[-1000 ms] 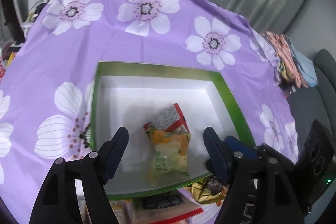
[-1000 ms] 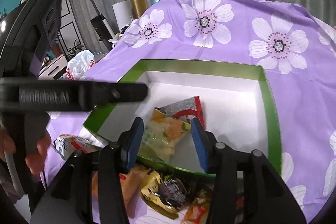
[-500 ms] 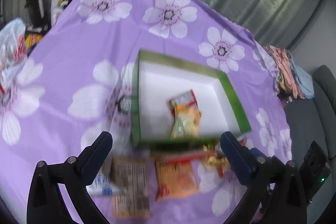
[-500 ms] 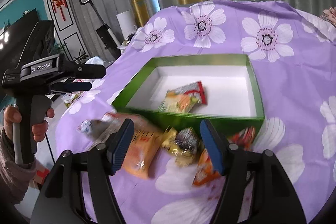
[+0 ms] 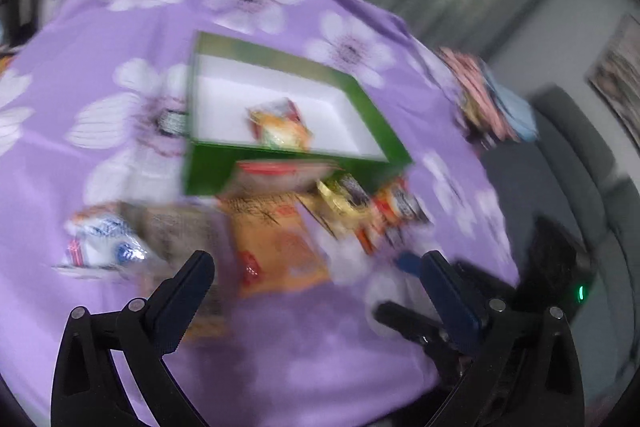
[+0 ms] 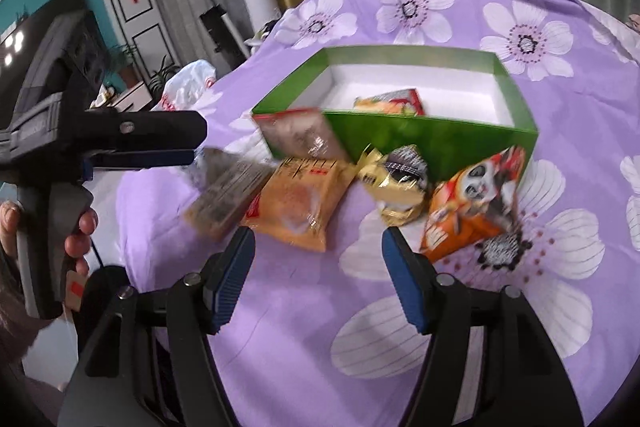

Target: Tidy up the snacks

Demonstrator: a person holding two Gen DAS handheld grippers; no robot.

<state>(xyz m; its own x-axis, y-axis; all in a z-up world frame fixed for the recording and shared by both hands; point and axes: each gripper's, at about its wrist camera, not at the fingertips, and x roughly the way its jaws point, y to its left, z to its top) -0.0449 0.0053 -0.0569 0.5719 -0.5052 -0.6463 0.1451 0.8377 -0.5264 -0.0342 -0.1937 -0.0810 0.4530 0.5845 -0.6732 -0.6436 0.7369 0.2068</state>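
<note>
At the far left of the right wrist view, the left tongs (image 6: 192, 143) reach in sideways, and from that angle I cannot tell their spread; the left wrist view shows the left tongs (image 5: 316, 263) wide apart and empty above the purple flowered bench (image 6: 460, 327). Just beside them lies a blurred tan packet (image 6: 228, 195), touching an orange packet (image 6: 298, 205). The right tongs (image 6: 318, 241) are also apart, holding nothing, hovering just short of that orange packet. Behind it a clear packet (image 6: 300, 137) leans against the front wall of the green box (image 6: 432, 139), which has two snacks (image 6: 390, 103) inside on its white floor. Further right, a gold wrapper (image 6: 396, 185) sits against the box wall, touching a panda packet (image 6: 476, 203) leaning at the box's right corner.
</note>
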